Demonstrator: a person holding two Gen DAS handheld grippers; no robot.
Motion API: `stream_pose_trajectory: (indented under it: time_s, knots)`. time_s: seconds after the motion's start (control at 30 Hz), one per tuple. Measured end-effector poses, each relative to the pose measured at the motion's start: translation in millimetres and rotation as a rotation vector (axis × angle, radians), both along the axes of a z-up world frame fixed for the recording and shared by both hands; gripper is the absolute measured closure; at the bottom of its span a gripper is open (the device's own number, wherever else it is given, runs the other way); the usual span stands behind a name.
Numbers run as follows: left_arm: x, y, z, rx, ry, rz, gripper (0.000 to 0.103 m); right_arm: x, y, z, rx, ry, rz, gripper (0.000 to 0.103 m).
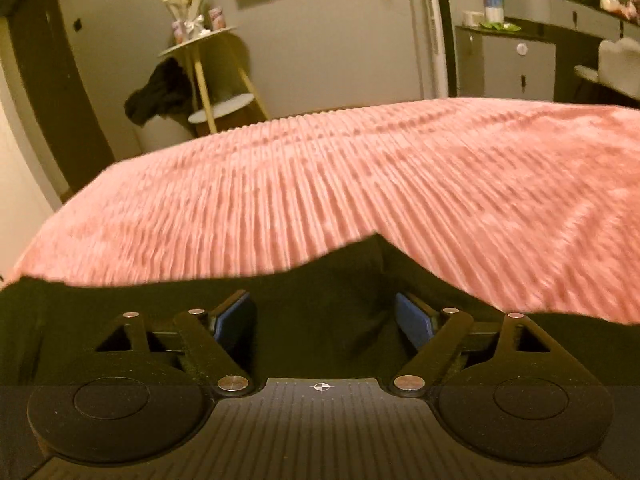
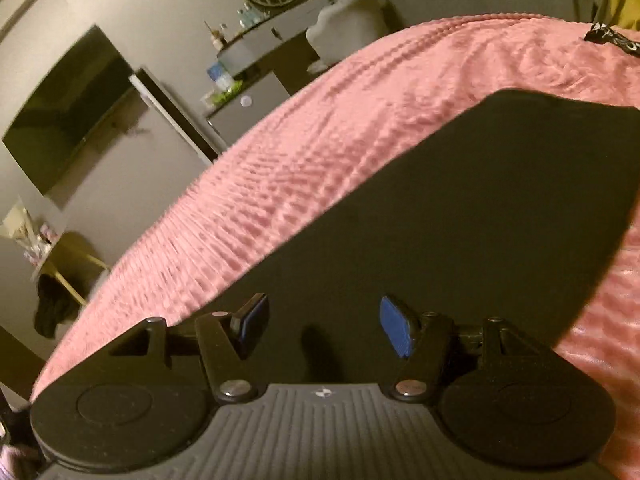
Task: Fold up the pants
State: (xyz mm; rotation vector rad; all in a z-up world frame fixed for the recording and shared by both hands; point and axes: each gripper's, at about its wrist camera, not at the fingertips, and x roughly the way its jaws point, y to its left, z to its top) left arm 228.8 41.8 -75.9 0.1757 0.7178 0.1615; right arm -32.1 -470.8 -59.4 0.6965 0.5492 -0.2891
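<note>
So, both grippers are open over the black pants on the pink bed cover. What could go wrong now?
1. The left gripper hangs over a raised fold of the pants; closing here may pinch only the top layer.
2. The right gripper may also catch the ribbed pink cover beneath.
3. Black pants in dim light hide their edges, so the fold may come out uneven.

Left gripper over black fabric pants lying on a pink ribbed plush bedspread. Blue-padded fingers stand wide apart, nothing pressed between them; dark cloth lies below the gap. Background: round two-tier side table on yellow legs, dark garment draped beside it.
</note>
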Motion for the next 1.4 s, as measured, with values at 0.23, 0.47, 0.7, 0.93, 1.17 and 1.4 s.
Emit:
stream_pose_trajectory:
  time_s: [0.23, 0.47, 0.7, 0.93, 1.17, 1.4]
  knots:
    - [-6.7, -3.6, 13.6, -0.037, 0.011, 0.03, 0.024, -20.2, -9.7, 0.1, 0.134, -0.043, 0.0, 0.041]
    - [-114.8, -34.9, 36.2, -0.237, -0.026, -0.182, 0.008, -25.8, -21.1, -22.2, 0.406, -0.103, 0.111, 0.05]
    - [-120.1, -35.1, 12.7, -0.082, 0.098, -0.045, 0.009, -73.8, -81.1, -7.9, 0.249, -0.061, -0.2, 0.063]
    - [-134.9, -32.9, 16.8, -0.202, 0.135, -0.049, 0.009, -126.1, -121.5, -1.1, 0.246, -0.074, -0.368, 0.048]
    - [-135.2, -71.1, 8.3, -0.207, 0.154, -0.093, 0.007, -97.6, -143.2, -25.0, 0.382, -0.098, -0.329, 0.048]
    - [-138.9, -62.8, 9.7, -0.263, 0.149, -0.079, 0.007, -79.7, -119.6, 16.9, 0.147, -0.173, -0.209, 0.092]
